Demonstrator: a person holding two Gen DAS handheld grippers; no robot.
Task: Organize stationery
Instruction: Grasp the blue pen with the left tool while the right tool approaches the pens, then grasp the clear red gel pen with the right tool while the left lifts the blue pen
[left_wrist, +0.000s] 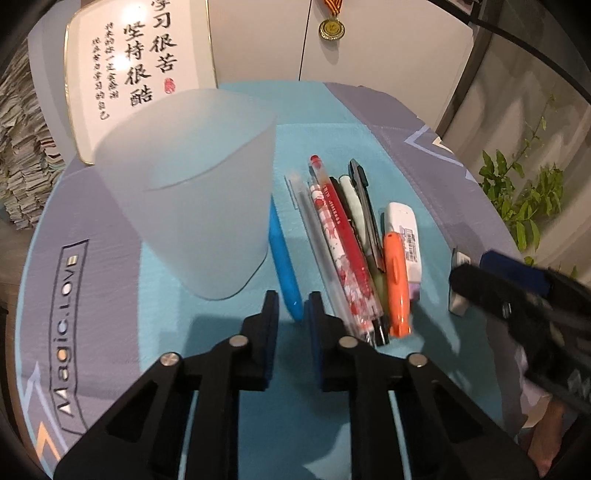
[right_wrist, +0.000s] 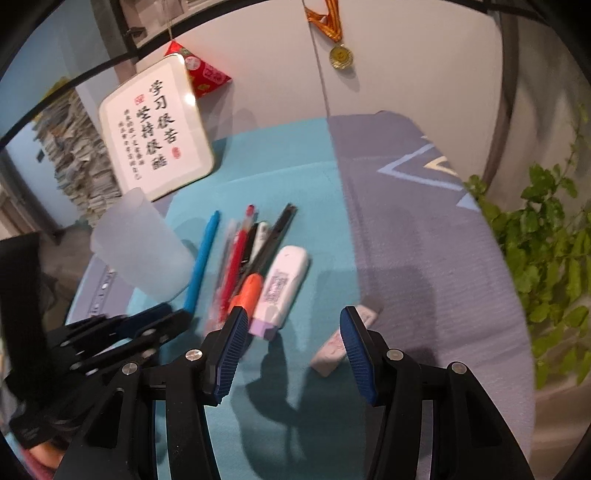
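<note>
A frosted plastic cup stands on the teal mat, also in the right wrist view. A blue pen lies beside it. Several pens, an orange highlighter and a white correction tape lie to the right. My left gripper is narrowly open and empty, just in front of the blue pen's near end. My right gripper is wide open and empty above the mat, with an eraser by its right finger and the correction tape just ahead.
A framed calligraphy board leans at the back of the table. A medal hangs on the white wall. A green plant stands at the right edge. A paper stack is at the left.
</note>
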